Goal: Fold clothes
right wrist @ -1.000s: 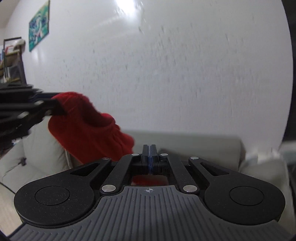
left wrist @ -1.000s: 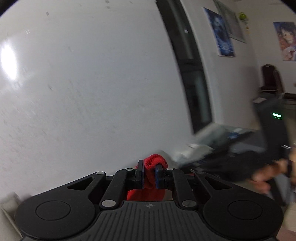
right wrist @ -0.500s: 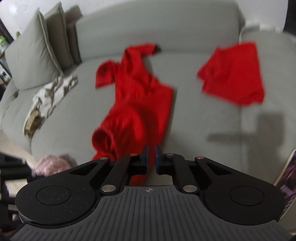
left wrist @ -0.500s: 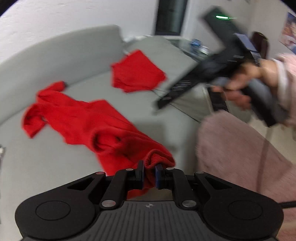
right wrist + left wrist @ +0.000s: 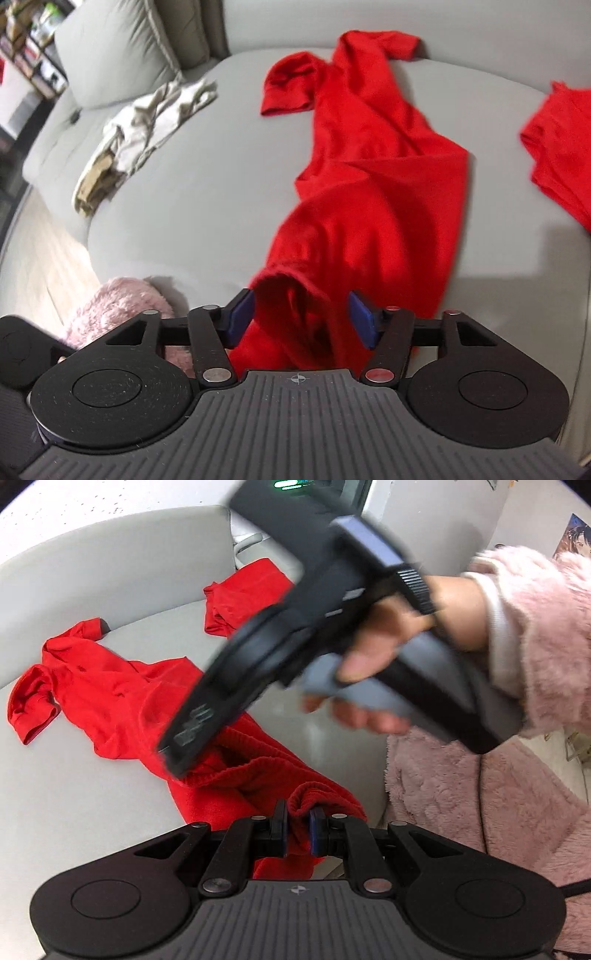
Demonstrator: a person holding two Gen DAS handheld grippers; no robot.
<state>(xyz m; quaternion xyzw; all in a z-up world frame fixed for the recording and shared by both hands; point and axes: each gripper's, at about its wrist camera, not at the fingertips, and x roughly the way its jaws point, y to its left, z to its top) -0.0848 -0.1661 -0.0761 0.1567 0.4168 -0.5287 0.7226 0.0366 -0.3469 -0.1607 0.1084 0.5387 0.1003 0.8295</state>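
Note:
A long red garment [image 5: 373, 177] lies stretched across the grey sofa, its far sleeves bunched near the backrest; it also shows in the left wrist view [image 5: 122, 701]. My left gripper [image 5: 298, 825] is shut on the garment's ribbed near edge. My right gripper [image 5: 302, 319] is open, its blue pads either side of a fold of the same near edge; in the left wrist view it [image 5: 236, 672] hangs over the garment's middle. A second red garment [image 5: 561, 147] lies folded to the right, and also shows in the left wrist view [image 5: 243, 594].
A beige and white cloth [image 5: 140, 129] lies crumpled at the sofa's left, by a grey cushion [image 5: 122, 48]. The grey sofa seat [image 5: 207, 192] ends at its front edge near me. The person's pink fluffy sleeve [image 5: 532, 638] fills the right of the left wrist view.
Both grippers swung down from facing the wall to the sofa. The red garment was laid out along the seat. My right gripper opened and let go; my left one kept its hold.

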